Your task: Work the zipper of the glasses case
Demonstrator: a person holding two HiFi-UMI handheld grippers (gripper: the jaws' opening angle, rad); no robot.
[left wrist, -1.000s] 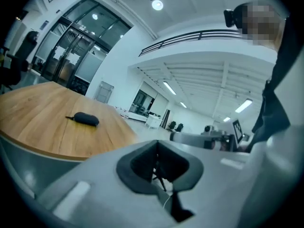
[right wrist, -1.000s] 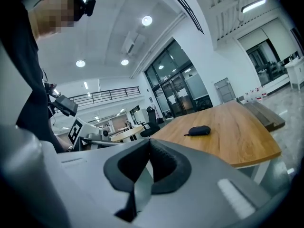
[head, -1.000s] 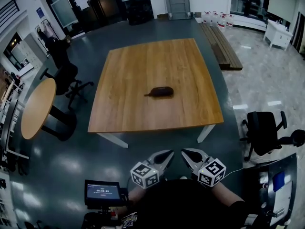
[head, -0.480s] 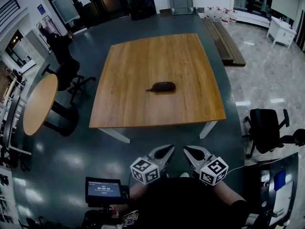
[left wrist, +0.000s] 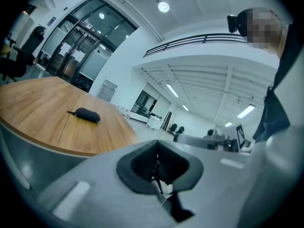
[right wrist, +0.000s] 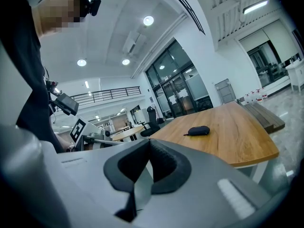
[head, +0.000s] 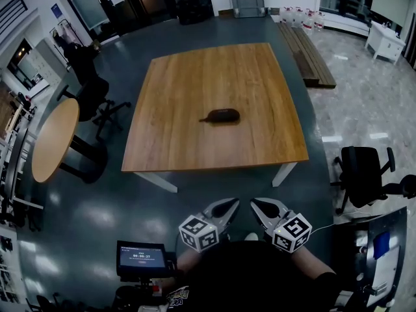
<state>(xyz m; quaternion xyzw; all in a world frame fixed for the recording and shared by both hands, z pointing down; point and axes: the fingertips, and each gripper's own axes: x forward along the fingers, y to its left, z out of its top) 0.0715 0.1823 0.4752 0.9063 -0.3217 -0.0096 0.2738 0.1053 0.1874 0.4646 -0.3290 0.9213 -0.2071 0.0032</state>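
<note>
Case: glasses case [head: 221, 116], dark and oval, lies near the middle of the table [head: 188, 77], well apart from both tools. A thin tail pokes out its left end, pull or loop, can't tell.
Left hand-held gripper [head: 229, 206]: jaws together, nothing in them, short of the table's near edge.
Right hand-held gripper [head: 257, 206]: same deal, closed and empty.
Handling guess: looks small and light, probably a semi-soft shell, so it'll likely skate on the wood if tugged.
Where to grab: I'd pin the body with one side and pinch the zipper pull with the other.
</note>
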